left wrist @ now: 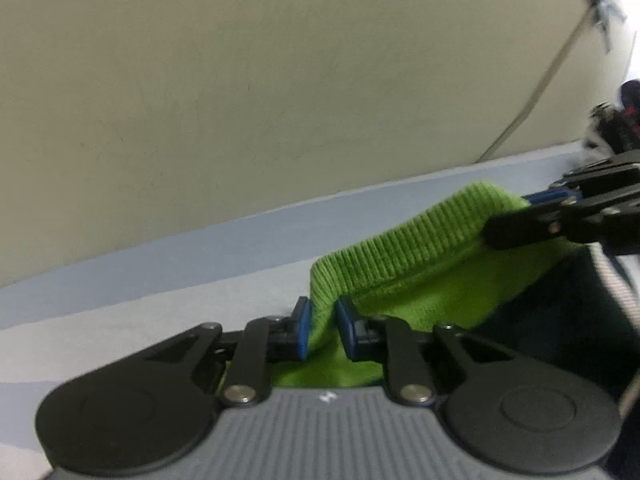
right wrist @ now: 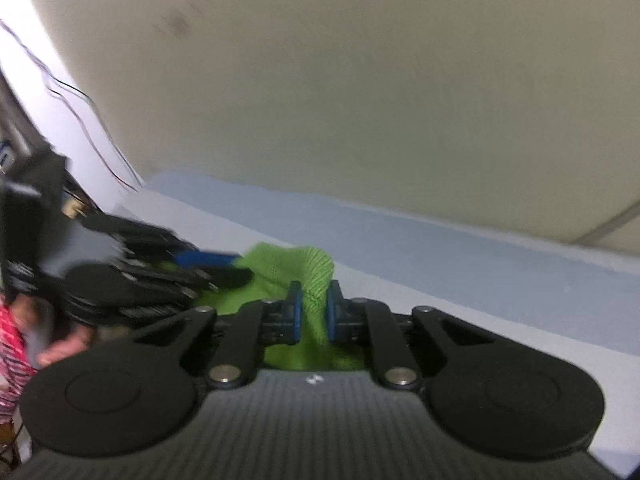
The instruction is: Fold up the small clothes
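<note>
The green cloth lies bunched on the pale blue table, close to the table's far edge, and both grippers have hold of it; its ribbed hem arches up between the two grips.

The left gripper has its blue pads drawn narrow and pinched on a fold at the cloth's left end; the cloth fills the gap between them and spreads back under the gripper body. The right gripper is likewise nearly closed, clamping a raised fold at the cloth's right end; its blue pads press the fabric from both sides.

In the left wrist view the right gripper's black fingers reach in from the right edge and cover the cloth's far right end; in the right wrist view the left gripper, blurred, comes in from the left and hides the cloth's left part.

Right of the cloth in the left wrist view a dark fabric with a grey ribbed band lies against it; what it is cannot be told. Behind the cloth a beige wall rises from the table's far edge; a cord runs down the wall beyond the cloth's right end. Left of the cloth in the right wrist view a hand grips the left gripper's handle, beside a pink striped sleeve; thin wires trail down a white surface above them.
</note>
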Motion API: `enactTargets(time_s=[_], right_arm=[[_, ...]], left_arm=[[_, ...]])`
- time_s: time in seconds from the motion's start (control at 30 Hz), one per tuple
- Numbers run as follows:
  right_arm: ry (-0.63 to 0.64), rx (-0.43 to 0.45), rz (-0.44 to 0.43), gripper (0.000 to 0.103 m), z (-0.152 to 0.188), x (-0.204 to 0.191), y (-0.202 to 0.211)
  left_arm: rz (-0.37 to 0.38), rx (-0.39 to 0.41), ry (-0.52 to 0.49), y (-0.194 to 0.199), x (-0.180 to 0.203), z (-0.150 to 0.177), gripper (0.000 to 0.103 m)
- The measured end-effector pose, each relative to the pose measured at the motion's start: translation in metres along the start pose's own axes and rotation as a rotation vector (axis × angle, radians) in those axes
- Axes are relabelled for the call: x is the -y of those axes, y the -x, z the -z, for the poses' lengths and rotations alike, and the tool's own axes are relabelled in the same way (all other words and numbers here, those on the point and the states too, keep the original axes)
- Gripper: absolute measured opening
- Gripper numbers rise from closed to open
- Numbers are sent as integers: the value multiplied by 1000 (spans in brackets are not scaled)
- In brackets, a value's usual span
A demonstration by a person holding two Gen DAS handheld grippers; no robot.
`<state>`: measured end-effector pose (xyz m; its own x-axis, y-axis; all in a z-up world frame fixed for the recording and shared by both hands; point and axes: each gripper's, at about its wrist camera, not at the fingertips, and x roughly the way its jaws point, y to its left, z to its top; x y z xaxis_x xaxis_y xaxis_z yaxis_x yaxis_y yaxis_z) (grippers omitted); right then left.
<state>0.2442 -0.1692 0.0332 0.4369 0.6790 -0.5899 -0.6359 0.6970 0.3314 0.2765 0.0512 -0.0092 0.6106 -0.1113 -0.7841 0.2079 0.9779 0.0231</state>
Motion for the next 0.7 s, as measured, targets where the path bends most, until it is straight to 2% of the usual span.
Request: enactTargets(time_s=[0.13, 0.3, 0.4, 0.53, 0.6, 0.63, 0.67, 0.7], right_arm=[[120, 76, 21, 14, 22, -42, 59], [281, 140, 56, 14, 86, -102, 125], [320, 147, 53, 14, 137, -125, 152], [339, 132, 73, 14, 211, -139, 164], [310, 113, 75, 14, 228, -137, 153], [280, 93, 74, 14, 241, -135, 149], [267, 85, 84, 14, 250, -132, 144], [273, 110, 96, 15, 252, -131, 142]], left_arm=[[17, 136, -13, 69, 19, 24, 15], [41, 255, -43, 156, 45, 95, 15], [58, 291, -40, 194, 58, 144, 16], [109, 260, -18, 215, 68, 211, 20], [124, 221, -3, 216, 71, 238, 31], [120, 205, 15, 210, 71, 246, 52], [119, 202, 44, 210, 66, 253, 66], [119, 207, 86, 212, 57, 257, 69]])
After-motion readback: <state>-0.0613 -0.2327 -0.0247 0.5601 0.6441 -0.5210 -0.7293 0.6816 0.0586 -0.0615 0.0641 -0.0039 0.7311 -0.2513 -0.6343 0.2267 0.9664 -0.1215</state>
